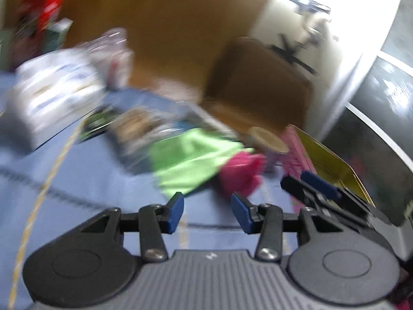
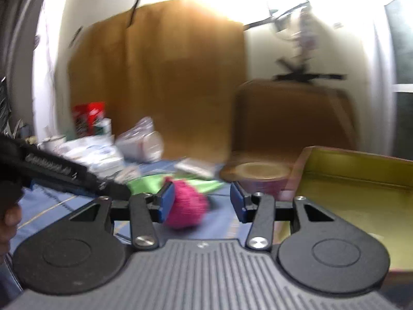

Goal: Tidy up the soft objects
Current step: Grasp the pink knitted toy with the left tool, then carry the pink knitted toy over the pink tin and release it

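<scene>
Jaws stand apart on both my left gripper (image 1: pixel 207 213) and right gripper (image 2: pixel 200 202), nothing held. Right one lines up on the pink fluffy thing (image 2: pixel 187 206) lying on the blue sheet (image 1: pixel 90 180), beside the green cloth (image 1: pixel 185 160); I judge the yellow tray (image 2: pixel 361 191) waits close as its home.

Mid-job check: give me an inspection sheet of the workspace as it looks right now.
Surface: blue cloth cover with a stitched seam.
Job's things: pink fuzzy item and green cloth lie side by side on the cover; yellow tray to their right, nothing seen in it.
Clutter: white packets, red box, round tub; details blurred.
Grippers: left gripper open, nothing held; right gripper open, pink item beyond its fingers.
Cables: yellow cord across the cover.
Surroundings: cardboard sheet against a white wall, cardboard box.
</scene>
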### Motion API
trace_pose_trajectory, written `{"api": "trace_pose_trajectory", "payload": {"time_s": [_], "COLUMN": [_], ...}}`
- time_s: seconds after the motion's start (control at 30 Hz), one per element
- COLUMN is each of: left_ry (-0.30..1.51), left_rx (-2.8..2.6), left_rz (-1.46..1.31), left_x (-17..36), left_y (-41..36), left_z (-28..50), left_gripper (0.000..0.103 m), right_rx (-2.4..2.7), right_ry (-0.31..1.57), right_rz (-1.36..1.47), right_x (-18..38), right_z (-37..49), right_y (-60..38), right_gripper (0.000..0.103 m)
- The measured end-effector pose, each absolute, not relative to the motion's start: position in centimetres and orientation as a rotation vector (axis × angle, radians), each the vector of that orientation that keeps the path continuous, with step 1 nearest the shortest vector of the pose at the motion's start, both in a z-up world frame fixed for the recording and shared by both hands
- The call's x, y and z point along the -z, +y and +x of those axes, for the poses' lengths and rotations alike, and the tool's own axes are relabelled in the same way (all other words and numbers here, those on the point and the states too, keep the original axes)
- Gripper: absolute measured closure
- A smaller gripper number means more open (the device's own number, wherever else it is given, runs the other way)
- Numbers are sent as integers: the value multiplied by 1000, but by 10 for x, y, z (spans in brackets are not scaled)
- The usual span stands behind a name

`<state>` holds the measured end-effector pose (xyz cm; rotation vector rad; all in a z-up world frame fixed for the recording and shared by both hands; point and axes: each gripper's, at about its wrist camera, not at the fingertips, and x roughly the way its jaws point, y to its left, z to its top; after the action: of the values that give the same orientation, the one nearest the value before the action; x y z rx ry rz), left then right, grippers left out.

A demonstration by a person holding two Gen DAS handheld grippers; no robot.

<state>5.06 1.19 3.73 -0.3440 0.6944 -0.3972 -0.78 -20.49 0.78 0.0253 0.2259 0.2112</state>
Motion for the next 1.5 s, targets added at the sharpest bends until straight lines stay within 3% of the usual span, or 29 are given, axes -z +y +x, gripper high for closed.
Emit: {"api": "trace_pose_trajectory", "payload": {"time_s": [0.13, 0.23, 0.33, 0.5, 0.53, 0.63, 0.77, 0.83, 1.0, 1.13, 1.23, 1.5], "left_ry": [696, 687, 680, 697, 702, 710, 688, 676, 704, 766, 760, 663], "left_rx": [366, 377, 390, 419, 426, 438, 446, 459, 486, 497, 484, 647], "left_rz": [-373, -394, -414, -445, -441, -419, -414, -403, -377, -372, -351, -248], "left_x": [-32, -33, -34, -27, -26, -24, -28, -31, -26, -13, -14, -57], "left_y": [32, 42, 50, 54, 52, 50, 50, 48, 35, 23, 16, -40], "left_z": [44, 40, 38, 43, 42, 39, 36, 35, 39, 50, 48, 44], "left_gripper": [62, 62, 62, 59, 58, 52, 37, 36, 40, 58, 59, 59], "right_rx": [-211, -217, -294, -479, -499, -553, -555, -530, -456, -434, -450, -309], "right_ry": [285, 339, 340, 346, 343, 327, 282, 275, 343, 422, 465, 260], "right_rz": [-20, -52, -64, -161, -195, -243, -194, -154, -91, -51, -27, -28], "right_x": [-5, 1, 1, 7, 9, 14, 5, 1, 7, 21, 27, 15], "right_z": [31, 47, 25, -25, -33, -50, -60, -61, -40, -14, 1, -40], "right_y": [-180, -171, -161, -121, -113, -102, -114, -124, -137, -136, -131, -160], "right_gripper": [53, 92, 92, 87, 83, 53, 43, 39, 39, 40, 53, 54]}}
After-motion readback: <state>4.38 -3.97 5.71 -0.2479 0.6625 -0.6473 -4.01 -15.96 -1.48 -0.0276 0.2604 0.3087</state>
